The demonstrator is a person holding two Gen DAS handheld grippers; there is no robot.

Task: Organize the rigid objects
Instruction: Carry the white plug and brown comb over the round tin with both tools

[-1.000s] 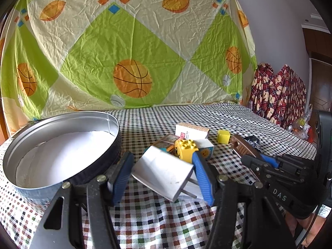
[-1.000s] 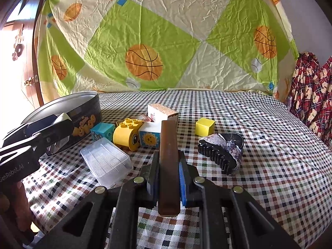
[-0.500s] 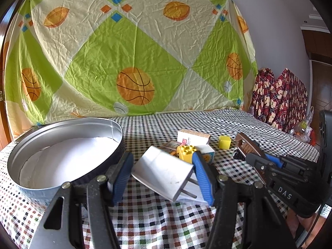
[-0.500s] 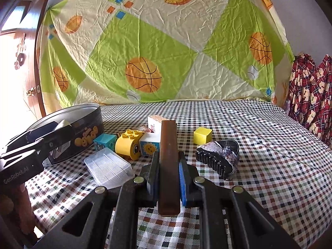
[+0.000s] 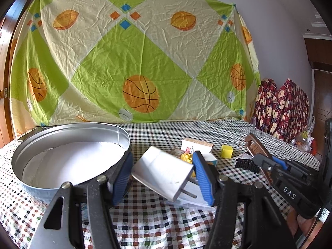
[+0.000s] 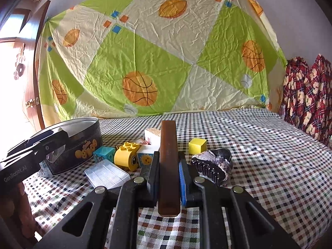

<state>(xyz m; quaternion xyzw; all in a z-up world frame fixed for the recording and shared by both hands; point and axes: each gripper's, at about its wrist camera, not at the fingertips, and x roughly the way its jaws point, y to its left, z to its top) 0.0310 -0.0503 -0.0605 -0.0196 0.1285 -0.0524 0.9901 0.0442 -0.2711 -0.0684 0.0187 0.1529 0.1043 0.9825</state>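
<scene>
White charger (image 5: pixel 164 173) still clamped in my left gripper (image 5: pixel 162 174), beside the round tin (image 5: pixel 68 143). Right gripper (image 6: pixel 168 173) stays shut on the brown bar (image 6: pixel 168 166). Both views now sit higher than a second ago; blocks (image 6: pixel 126 157) and hair clip (image 6: pixel 211 166) beyond are unmoved.

backdrop: wrinkly green and cream sheet (image 5: pixel 132 62) with basketball prints, hung up across the wall behind the table
tablecloth: small multicolour checks (image 6: pixel 269 155), covers the whole surface
right side: red plaid fabric with little bears (image 6: pixel 307 91), bunched up at the table's far end
left edge: brown wooden door (image 6: pixel 36 66), bright light next to it
</scene>
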